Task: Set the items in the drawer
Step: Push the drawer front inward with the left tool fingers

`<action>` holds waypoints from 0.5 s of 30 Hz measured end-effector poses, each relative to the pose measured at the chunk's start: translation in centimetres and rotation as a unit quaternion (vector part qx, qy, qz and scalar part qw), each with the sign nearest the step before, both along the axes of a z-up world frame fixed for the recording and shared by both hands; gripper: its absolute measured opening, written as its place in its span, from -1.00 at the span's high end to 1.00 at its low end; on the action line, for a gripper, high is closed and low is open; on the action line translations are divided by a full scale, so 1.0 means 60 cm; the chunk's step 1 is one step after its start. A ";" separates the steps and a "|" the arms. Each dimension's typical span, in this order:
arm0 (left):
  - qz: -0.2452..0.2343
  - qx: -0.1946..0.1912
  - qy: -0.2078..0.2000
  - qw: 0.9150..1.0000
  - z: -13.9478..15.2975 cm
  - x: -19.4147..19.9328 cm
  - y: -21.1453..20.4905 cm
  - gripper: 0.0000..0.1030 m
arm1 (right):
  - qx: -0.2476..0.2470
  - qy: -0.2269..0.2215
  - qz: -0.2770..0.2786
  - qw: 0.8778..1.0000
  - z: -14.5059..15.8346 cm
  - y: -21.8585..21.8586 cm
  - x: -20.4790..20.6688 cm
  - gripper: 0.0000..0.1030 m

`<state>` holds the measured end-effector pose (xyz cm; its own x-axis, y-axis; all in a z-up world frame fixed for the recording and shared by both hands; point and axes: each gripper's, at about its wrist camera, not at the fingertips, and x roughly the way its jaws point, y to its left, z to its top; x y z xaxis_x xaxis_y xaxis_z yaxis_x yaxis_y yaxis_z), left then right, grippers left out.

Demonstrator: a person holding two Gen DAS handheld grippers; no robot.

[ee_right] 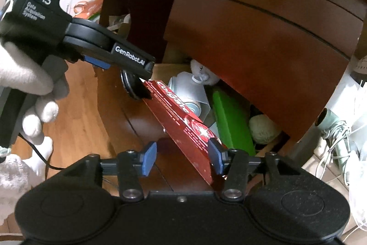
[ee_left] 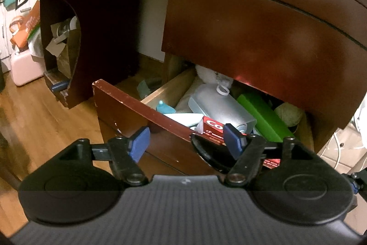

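Toothpaste box (ee_right: 183, 123) lies tilted over open drawer (ee_left: 128, 107) front; right gripper (ee_right: 183, 159) jaws spread, left gripper (ee_left: 187, 141) jaws spread beside handle.

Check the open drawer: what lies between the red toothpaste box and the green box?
In the right wrist view, a silver-grey container lies between the red toothpaste box and the green box. The left wrist view shows the same.

Dim warm indoor light; glare on the silver bag (ee_left: 220, 105) in the drawer (ee_left: 128, 105); deep shadow under desk; fisheye edges bent, slightly blurred.
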<state>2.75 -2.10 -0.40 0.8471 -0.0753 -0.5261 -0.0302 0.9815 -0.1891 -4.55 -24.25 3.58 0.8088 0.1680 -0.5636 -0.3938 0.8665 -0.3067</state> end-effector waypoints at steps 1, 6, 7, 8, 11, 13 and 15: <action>-0.001 -0.003 0.000 1.000 0.000 0.002 0.002 -0.35 | 0.000 -0.001 -0.001 1.000 0.000 0.000 0.003 -0.08; 0.008 -0.008 -0.009 1.000 -0.003 0.013 0.003 -0.24 | 0.003 0.001 -0.004 1.000 0.001 -0.001 0.006 -0.08; 0.021 -0.007 -0.021 1.000 -0.002 0.011 0.006 -0.09 | 0.003 0.002 -0.007 1.000 0.001 0.004 0.003 -0.09; 0.022 -0.007 -0.033 0.999 -0.004 0.010 0.011 -0.03 | 0.003 0.004 -0.010 1.000 0.003 0.005 0.004 -0.09; 0.002 -0.029 -0.041 0.999 -0.014 0.014 0.020 0.01 | 0.005 0.009 -0.026 1.000 0.007 0.008 0.006 -0.12; -0.009 -0.073 -0.037 0.997 -0.023 0.016 0.025 0.01 | 0.005 0.008 -0.034 0.999 0.006 0.012 0.011 -0.14; -0.015 -0.089 -0.037 0.995 -0.029 0.017 0.024 0.01 | 0.002 0.003 -0.041 0.999 0.004 0.017 0.011 -0.16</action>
